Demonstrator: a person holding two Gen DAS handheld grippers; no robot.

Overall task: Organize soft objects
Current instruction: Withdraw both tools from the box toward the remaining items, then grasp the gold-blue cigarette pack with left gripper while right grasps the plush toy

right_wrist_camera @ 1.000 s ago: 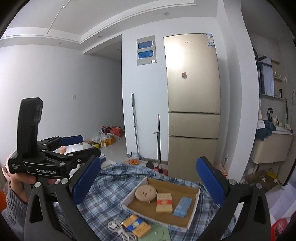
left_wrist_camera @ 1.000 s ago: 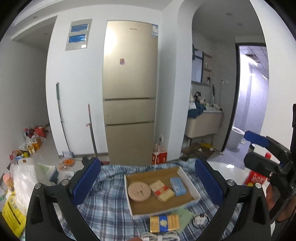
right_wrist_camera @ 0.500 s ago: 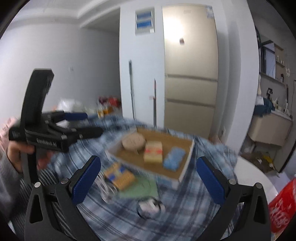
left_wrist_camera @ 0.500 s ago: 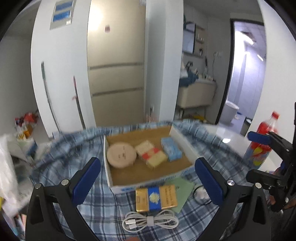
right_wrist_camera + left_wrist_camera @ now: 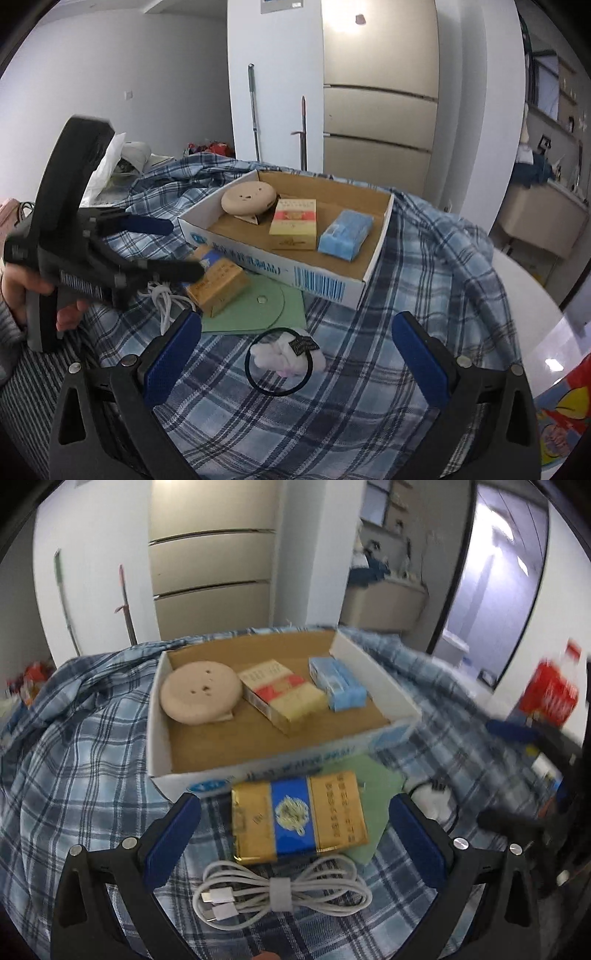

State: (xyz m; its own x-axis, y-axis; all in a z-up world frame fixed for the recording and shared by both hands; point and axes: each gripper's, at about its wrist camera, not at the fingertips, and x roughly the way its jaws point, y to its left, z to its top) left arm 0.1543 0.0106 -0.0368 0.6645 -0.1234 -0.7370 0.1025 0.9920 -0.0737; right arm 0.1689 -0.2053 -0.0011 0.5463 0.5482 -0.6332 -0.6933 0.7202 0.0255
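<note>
A shallow cardboard box (image 5: 280, 764) (image 5: 332, 284) sits on a blue plaid cloth (image 5: 74, 775) (image 5: 424, 295). It holds a beige round pad (image 5: 201, 694) (image 5: 248, 199), a red-and-yellow pack (image 5: 284, 698) (image 5: 294, 223) and a light blue pack (image 5: 338, 686) (image 5: 345, 232). In front lie a gold-and-blue pack (image 5: 299, 816) (image 5: 218, 280), a coiled white cable (image 5: 280, 890), a green sleeve (image 5: 255, 306) and a white scrunchie with a black band (image 5: 284, 356). My left gripper (image 5: 295, 838) is open above the gold pack. My right gripper (image 5: 295, 354) is open above the scrunchie.
A red bottle (image 5: 550, 694) stands at the table's right edge. The other gripper and the hand holding it (image 5: 81, 243) sit left of the box in the right wrist view. A fridge (image 5: 380, 96) and a sink counter (image 5: 384, 602) are behind the table.
Both grippers have tilted down and moved closer to the table. The items in front of the box now lie between their fingers. Both stay open.
</note>
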